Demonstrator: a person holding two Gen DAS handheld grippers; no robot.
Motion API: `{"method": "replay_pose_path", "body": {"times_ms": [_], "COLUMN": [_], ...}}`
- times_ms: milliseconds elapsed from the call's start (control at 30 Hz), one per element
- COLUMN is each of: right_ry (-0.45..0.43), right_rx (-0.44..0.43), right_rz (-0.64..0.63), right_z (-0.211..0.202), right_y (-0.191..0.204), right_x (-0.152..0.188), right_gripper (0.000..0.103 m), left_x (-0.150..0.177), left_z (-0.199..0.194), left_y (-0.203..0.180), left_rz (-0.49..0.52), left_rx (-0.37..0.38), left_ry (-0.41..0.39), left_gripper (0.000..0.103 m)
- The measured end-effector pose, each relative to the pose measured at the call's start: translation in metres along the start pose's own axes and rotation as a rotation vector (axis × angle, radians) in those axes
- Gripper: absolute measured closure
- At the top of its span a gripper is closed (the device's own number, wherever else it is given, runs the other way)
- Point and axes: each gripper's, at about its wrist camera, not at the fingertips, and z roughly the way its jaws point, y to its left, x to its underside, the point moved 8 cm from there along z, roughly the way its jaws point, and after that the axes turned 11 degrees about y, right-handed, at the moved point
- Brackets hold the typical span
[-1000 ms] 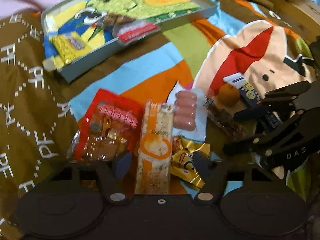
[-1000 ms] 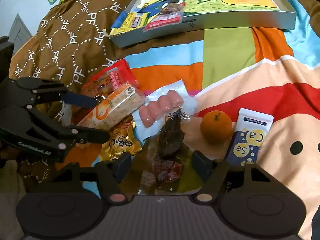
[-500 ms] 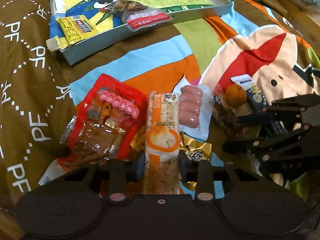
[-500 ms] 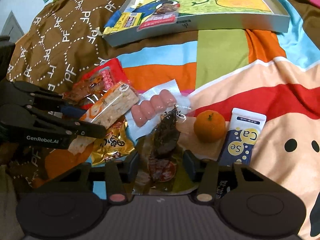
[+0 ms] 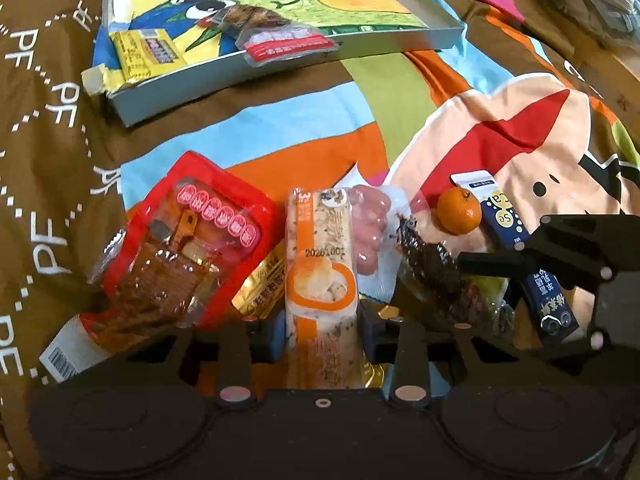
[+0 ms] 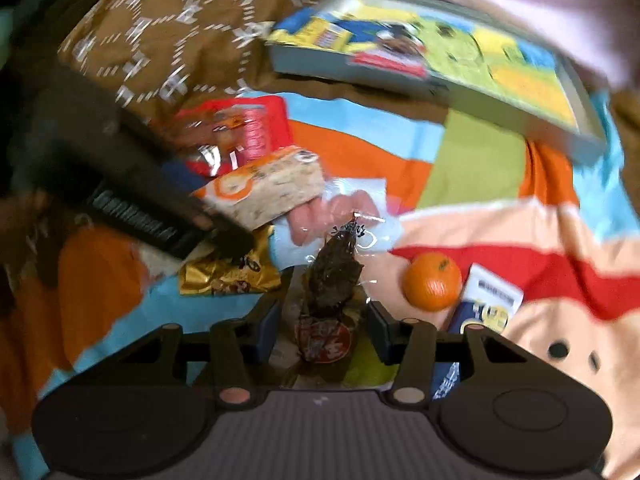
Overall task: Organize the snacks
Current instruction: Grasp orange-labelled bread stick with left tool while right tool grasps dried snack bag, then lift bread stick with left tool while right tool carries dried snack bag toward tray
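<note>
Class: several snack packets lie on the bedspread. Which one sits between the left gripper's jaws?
The long orange-and-white nougat bar. The left gripper is closed on its near end; the red pouch and sausage pack flank it, ungripped.

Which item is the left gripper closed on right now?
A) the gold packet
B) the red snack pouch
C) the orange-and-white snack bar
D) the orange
C: in the left wrist view the left gripper has both fingers pressed against the sides of the orange-and-white snack bar, while the red snack pouch and the orange lie off to either side, untouched.
</note>
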Motion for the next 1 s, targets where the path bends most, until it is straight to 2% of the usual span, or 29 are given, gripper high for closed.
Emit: {"method": "replay_pose_path", "body": {"times_ms": [267, 333, 500, 600, 767, 1000], "right_ry": [-0.031, -0.042, -0.079, -0.086, -0.122, -0.250], "right_rx": [0.134, 0.202, 0.385, 0.429, 0.502, 0.570], "right_rz": [-0.122, -0.181, -0.344, -0.358, -0.348, -0.262], "right_z": [-0.007, -0.009, -0.009, -0.009, -0.014, -0.032], "right_y": [0.012, 0.015, 0.025, 0.023, 0.013, -0.008], "right_x": [0.003, 0.005, 0.006, 0.006, -0.003, -0.022], "right_gripper": [0.051, 0.052, 0.053, 0.052, 0.052, 0.052], "left_x": [0.006, 0.008, 0.002, -0.002, -0.009, -0.026], "left_z": [-0.008, -0.012, -0.030, -0.037, -0.050, -0.070], "left_y": [-0.012, -0.016, -0.022, -0.020, -0.012, 0.013], "left_rz": [0.030, 0.026, 0.021, -0.008, -0.056, -0.197], "left_rx": [-0.027, -0.010, 0.030, 0.039, 0.012, -0.083], "left_ry": [-0.020, -0.031, -0.122, -0.163, -0.239, -0.362], "left_gripper": [0.068, 0.068, 0.068, 0.068, 0.068, 0.068]}}
